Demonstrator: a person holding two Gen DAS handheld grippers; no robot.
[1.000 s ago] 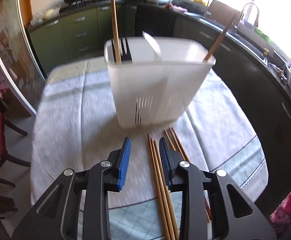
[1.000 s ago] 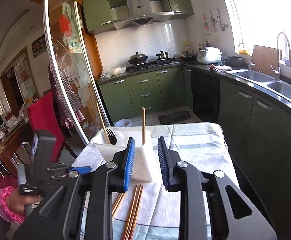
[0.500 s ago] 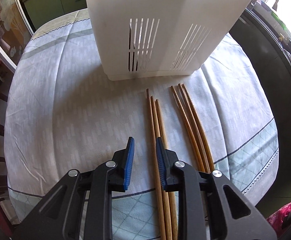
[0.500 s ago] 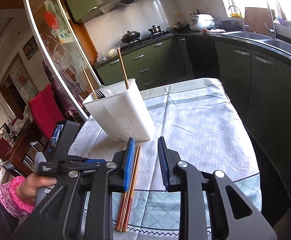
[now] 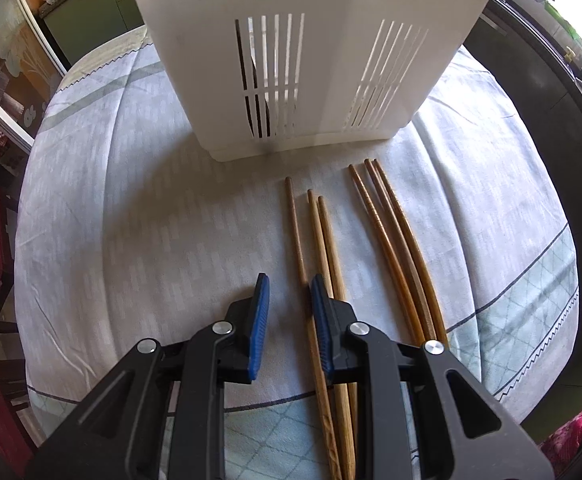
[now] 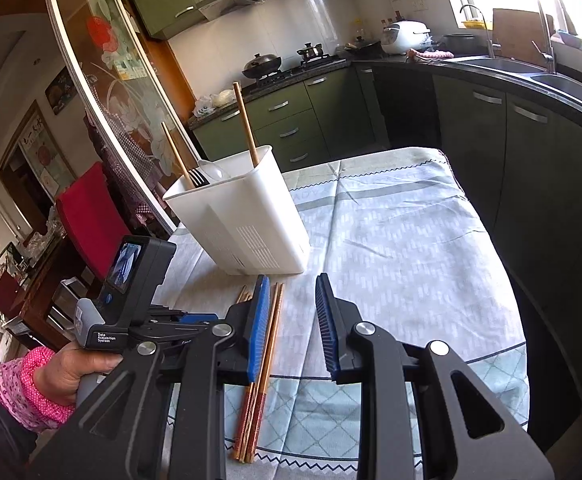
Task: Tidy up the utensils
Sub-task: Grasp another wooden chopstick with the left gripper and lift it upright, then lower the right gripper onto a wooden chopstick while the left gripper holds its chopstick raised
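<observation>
1. The left gripper (image 5: 285, 300) hovers low over the tablecloth (image 5: 131, 220), jaws apart and holding nothing; its right finger sits over the near chopsticks, and the leftmost stick of that group runs into the gap between the pads.
2. The right gripper (image 6: 293, 312) is raised above the table, jaws parted and empty.
3. Six chopsticks lie flat on the cloth in two groups of three: a left group (image 5: 315, 240) and a darker right group (image 5: 391, 240), well apart from each other, tips pointing toward the bin.
4. The white slotted bin (image 5: 311, 60) stands upright just beyond the tips.
5. Inside the bin (image 6: 247, 216): two chopsticks (image 6: 245, 120) standing tilted, a fork (image 6: 198, 177) and a white spoon (image 6: 213, 170).
</observation>
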